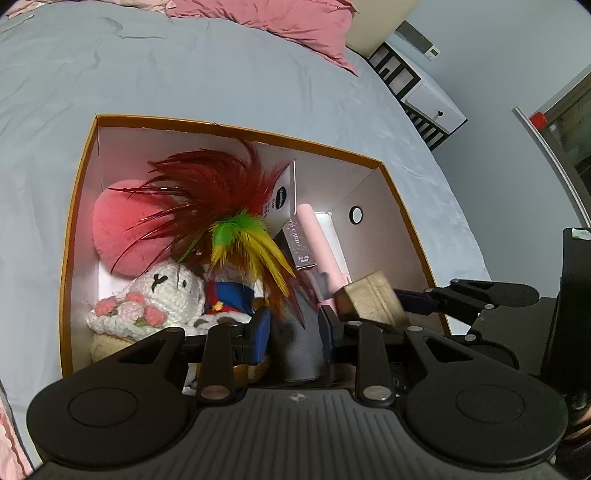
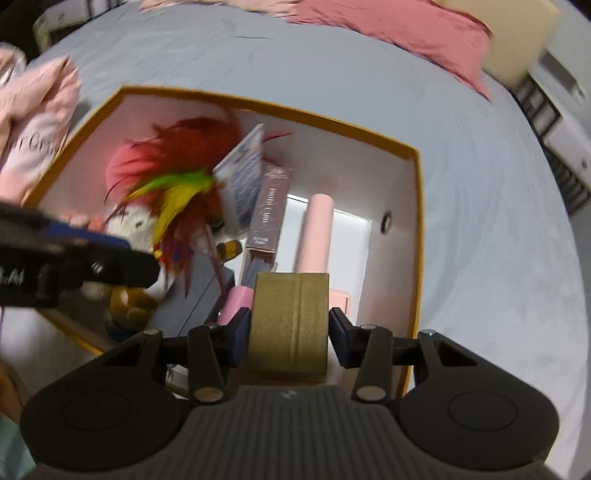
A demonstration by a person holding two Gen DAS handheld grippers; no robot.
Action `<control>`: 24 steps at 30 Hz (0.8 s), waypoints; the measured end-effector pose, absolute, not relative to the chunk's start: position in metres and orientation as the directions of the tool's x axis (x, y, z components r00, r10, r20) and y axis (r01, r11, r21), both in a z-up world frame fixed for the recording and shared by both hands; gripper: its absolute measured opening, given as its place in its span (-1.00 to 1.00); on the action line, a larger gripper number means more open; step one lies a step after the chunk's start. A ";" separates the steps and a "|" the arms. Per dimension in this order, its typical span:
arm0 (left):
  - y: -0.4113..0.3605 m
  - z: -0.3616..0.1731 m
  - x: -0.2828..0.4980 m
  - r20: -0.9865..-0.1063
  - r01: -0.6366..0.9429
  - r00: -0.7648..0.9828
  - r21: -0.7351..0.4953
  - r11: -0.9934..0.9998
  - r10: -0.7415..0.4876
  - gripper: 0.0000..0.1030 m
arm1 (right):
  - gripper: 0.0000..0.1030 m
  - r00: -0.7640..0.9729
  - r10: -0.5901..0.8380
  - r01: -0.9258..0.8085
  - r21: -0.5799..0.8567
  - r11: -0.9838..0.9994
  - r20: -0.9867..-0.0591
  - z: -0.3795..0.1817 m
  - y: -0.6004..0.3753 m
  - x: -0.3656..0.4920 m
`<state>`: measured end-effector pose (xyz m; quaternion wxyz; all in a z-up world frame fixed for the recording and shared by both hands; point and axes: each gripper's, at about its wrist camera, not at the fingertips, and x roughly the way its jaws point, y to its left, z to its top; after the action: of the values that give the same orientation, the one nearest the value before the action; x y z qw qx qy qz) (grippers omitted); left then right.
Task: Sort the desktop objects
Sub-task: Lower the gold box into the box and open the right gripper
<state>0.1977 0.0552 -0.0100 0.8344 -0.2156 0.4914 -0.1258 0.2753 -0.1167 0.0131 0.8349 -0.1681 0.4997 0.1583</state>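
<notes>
Olive-gold ribbed block (image 2: pixel 290 325) sat low-centre between our right gripper (image 2: pixel 288 338)'s jaws — right pad stood clear, unclamped — over the orange-rimmed box (image 2: pixel 415 155); we should release gently beside the pink tube (image 2: pixel 314 232).

A bed (image 1: pixel 184 81) covered with a grey-blue sheet carries an open orange-rimmed box (image 1: pixel 79 177), a pink quilt (image 1: pixel 295 22) bunched at its far edge, and pale pink cloth (image 2: pixel 33 122) beside the box
</notes>
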 end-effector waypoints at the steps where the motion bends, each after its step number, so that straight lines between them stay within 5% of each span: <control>1: 0.055 -0.010 0.198 -0.766 -0.001 0.485 -0.483 0.876 -0.422 -0.38 | -0.08 0.441 0.115 -0.422 -0.093 0.902 -0.890 0.014 -0.118 0.276; 13: 0.052 -0.011 0.198 -0.771 0.001 0.478 -0.479 0.878 -0.422 -0.38 | -0.07 0.304 0.328 -0.139 0.299 0.944 -0.895 0.018 -0.176 0.300; 24: 0.052 -0.012 0.197 -0.774 -0.002 0.479 -0.473 0.881 -0.415 -0.38 | -0.09 0.229 0.097 -0.414 -0.007 0.910 -0.968 0.007 -0.127 0.287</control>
<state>0.1971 0.0525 -0.0119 0.8338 -0.2104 0.4951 -0.1237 0.2869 -0.1271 0.0073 0.7728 -0.1324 0.5982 0.1654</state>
